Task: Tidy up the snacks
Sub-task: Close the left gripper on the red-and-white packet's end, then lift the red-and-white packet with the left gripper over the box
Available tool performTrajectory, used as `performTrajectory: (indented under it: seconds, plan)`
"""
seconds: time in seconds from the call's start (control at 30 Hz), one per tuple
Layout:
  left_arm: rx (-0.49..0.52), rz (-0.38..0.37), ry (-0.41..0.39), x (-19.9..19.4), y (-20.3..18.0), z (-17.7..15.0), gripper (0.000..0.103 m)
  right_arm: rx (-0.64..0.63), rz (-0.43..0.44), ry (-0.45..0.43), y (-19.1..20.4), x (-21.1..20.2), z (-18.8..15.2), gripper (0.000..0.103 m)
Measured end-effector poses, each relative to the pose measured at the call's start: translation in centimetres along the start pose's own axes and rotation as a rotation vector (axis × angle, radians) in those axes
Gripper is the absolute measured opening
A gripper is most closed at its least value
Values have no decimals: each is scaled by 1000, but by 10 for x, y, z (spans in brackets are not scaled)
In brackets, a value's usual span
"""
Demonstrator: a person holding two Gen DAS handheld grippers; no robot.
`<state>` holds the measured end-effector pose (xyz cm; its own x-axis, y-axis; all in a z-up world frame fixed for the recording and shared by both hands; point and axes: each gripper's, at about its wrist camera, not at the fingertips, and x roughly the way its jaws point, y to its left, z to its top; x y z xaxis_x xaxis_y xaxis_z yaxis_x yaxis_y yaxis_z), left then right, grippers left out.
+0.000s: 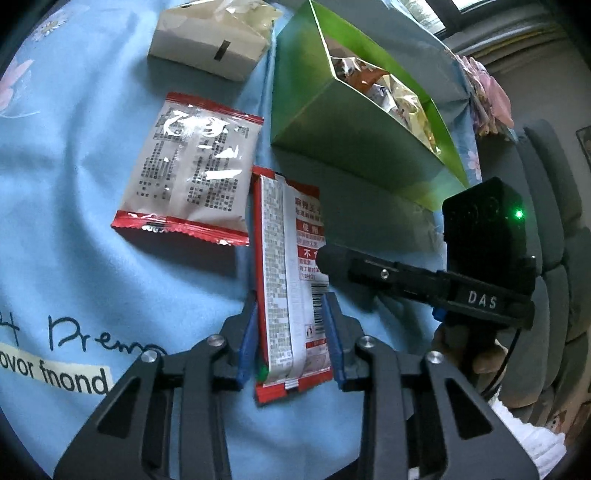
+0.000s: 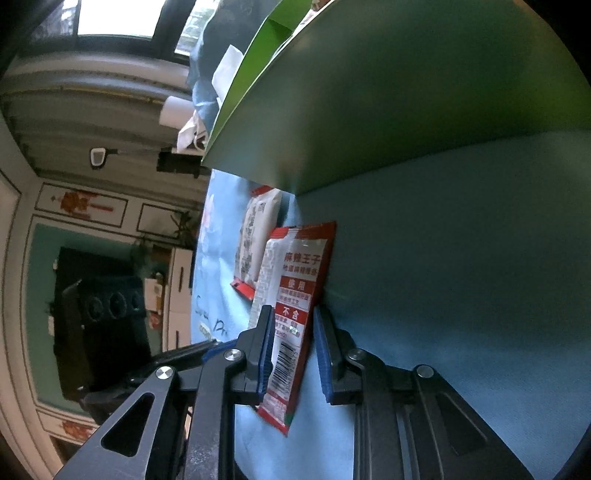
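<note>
Both grippers bracket one red snack packet (image 1: pixel 291 295): left gripper (image 1: pixel 291 332) pinches it, right gripper (image 2: pixel 293 350) half-open (contact unclear), you're staged for the green box (image 1: pixel 332 122).

A light blue cloth (image 1: pixel 92 266) covers the surface — pale flowers are printed toward its far edge, and near its front edge dark handwritten letters sit above a cream strip with bold print. At the far end of the cloth stands a beige paper carton (image 1: pixel 207 48), its top torn open, with a dark slot mark on its side. To the right, beyond the cloth's edge, a grey cushioned sofa (image 1: pixel 554 236) runs alongside. The right wrist view takes in the room: a bright window (image 2: pixel 114 16) and a dark cabinet (image 2: pixel 96 317) against a green wall — details are blurred.
</note>
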<state>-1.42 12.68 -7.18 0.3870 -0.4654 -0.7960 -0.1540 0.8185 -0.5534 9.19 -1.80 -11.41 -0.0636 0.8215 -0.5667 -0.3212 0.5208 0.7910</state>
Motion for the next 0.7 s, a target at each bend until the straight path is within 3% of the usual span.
performTrajectory:
  seconds: [0.13, 0.23, 0.27, 0.53, 0.7]
  plan:
    - [-3, 0, -1, -1, 1, -2, 24, -24, -9, 10, 4, 4, 1, 23]
    - [13, 9, 0, 1, -4, -3, 24, -131, -62, -14, 18, 7, -5, 22]
    - [17, 12, 2, 1, -5, -3, 24, -164, -79, -21, 23, 9, -7, 17]
    - [38, 40, -6, 2, -16, 0, 21, -213, -81, -46, 24, 4, -8, 12]
    - [68, 25, -51, -5, -33, 2, 22, -219, -55, -94, 28, -16, -6, 11]
